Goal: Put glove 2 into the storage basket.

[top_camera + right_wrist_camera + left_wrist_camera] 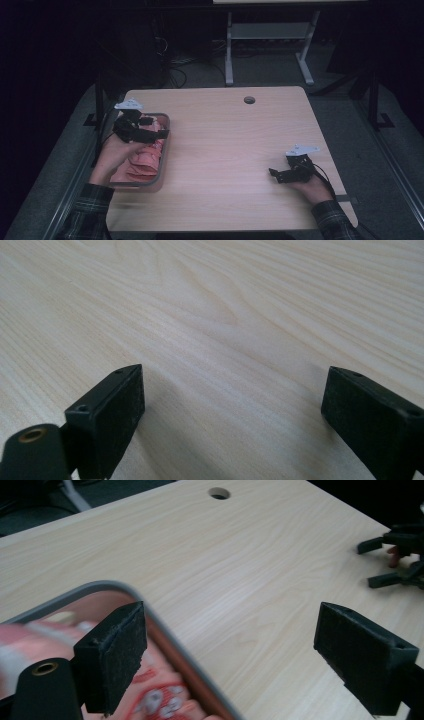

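Left of frame, the grey tray [164, 131] of pink cloth [145, 162] sits under the left gripper [161, 127], jaws wide, empty; lower right, the right gripper [274, 175] likewise gapes over bare table [225, 145].

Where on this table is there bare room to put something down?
The wide bare wood between the tray and the right gripper, back to the round hole, is free. It is crowded at the left edge, where the left gripper hovers above the pink cloth.
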`<state>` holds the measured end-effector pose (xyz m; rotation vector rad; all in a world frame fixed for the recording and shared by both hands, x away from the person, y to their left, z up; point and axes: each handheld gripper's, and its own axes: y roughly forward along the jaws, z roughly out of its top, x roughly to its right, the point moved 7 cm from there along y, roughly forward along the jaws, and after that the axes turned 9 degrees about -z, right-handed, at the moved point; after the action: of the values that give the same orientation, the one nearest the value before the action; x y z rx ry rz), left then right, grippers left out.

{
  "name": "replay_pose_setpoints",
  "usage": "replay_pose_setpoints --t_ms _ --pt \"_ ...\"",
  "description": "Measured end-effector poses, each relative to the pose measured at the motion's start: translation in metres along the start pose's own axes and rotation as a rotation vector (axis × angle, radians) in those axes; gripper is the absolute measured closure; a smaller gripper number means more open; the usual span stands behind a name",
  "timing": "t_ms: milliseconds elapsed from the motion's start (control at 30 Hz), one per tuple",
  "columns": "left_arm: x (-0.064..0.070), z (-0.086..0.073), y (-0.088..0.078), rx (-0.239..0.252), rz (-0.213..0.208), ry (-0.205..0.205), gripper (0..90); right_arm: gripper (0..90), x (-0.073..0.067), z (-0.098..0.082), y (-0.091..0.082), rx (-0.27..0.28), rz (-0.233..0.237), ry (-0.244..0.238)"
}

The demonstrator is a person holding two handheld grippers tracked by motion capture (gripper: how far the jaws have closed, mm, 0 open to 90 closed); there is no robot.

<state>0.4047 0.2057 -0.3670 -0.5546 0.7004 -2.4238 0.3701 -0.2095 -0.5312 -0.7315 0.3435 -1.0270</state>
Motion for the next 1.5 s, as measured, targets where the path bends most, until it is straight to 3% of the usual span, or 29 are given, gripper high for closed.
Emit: replay_pose_setpoints --t_ms 467,767,1233,1500 --pt "0.044 -0.016 0.046 -0.003 -0.057 0.050 13.7 9.8 0.000 0.000 0.000 0.000 0.001 -0.001" --pt "0.073 -0.031 0.080 -0.033 -0.083 0.090 13.8 9.8 0.000 0.000 0.000 0.000 0.001 -0.001" --pt "0.095 -0.056 0.120 -0.085 -0.099 0.130 13.8 9.8 0.000 0.000 0.000 0.000 0.001 -0.001" --pt "0.100 -0.066 0.137 -0.099 -0.097 0.161 13.8 9.8 0.000 0.000 0.000 0.000 0.001 -0.001"
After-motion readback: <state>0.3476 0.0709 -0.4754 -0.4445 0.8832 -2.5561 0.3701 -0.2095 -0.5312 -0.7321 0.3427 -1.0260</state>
